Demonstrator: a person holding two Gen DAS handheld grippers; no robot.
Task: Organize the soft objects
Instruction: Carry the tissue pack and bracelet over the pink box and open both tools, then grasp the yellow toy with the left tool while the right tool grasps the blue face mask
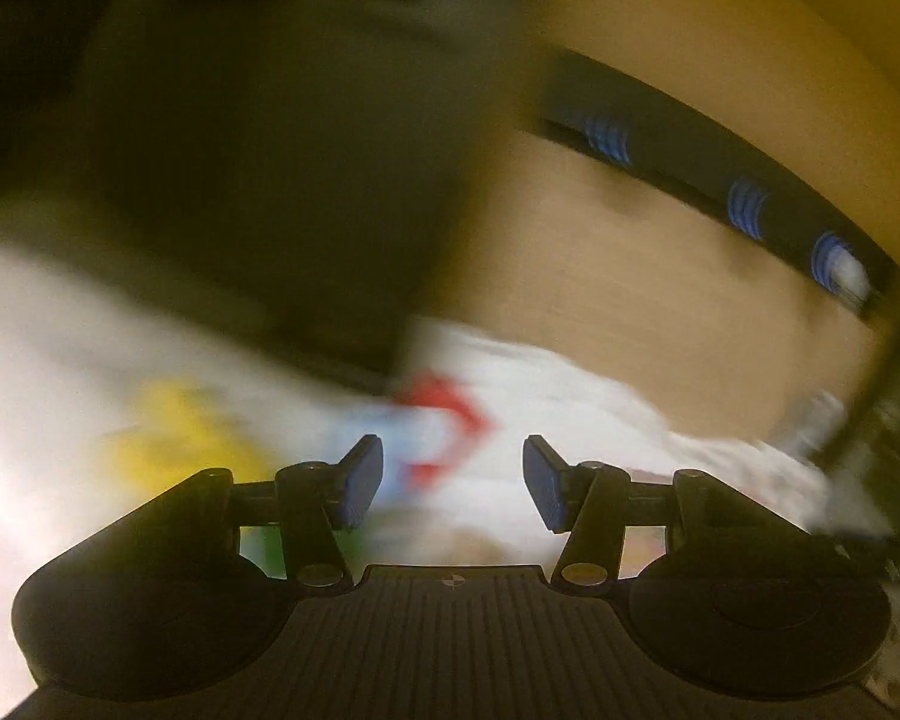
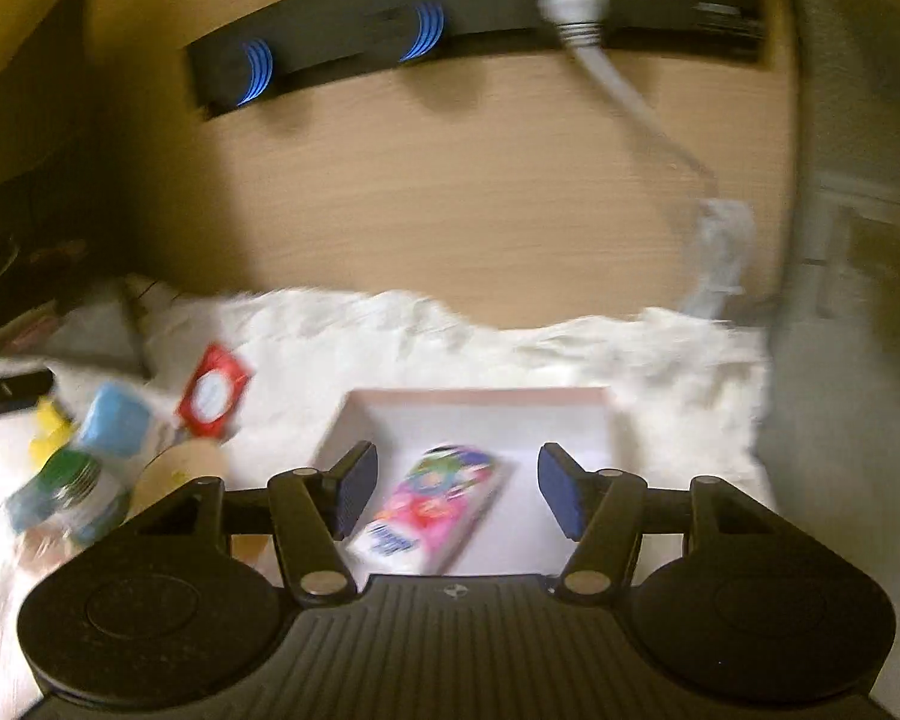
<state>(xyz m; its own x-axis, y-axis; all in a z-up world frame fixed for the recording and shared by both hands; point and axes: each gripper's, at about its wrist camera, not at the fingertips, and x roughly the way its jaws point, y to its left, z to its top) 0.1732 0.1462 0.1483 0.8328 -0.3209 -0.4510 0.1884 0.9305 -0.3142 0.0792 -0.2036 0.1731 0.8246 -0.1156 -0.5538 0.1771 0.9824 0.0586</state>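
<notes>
My right gripper (image 2: 457, 492) is open and empty above a white tray (image 2: 594, 420) on a white fluffy cloth (image 2: 342, 330). A colourful tissue pack (image 2: 435, 507) lies in the tray between the jaws. To the left lie a red packet (image 2: 215, 391), a blue soft block (image 2: 114, 419), a yellow object (image 2: 48, 426) and a green one (image 2: 66, 468). My left gripper (image 1: 453, 477) is open and empty over the same cloth (image 1: 570, 384); its view is heavily blurred, with a red shape (image 1: 450, 420) and a yellow blob (image 1: 174, 438) ahead.
A wooden panel (image 2: 450, 192) rises behind the cloth, carrying a black power strip (image 2: 474, 30) with blue sockets and a white plug with cable (image 2: 576, 6). A beige cylinder (image 2: 180, 468) stands by the soft objects. A large dark shape (image 1: 258, 168) fills the left view's upper left.
</notes>
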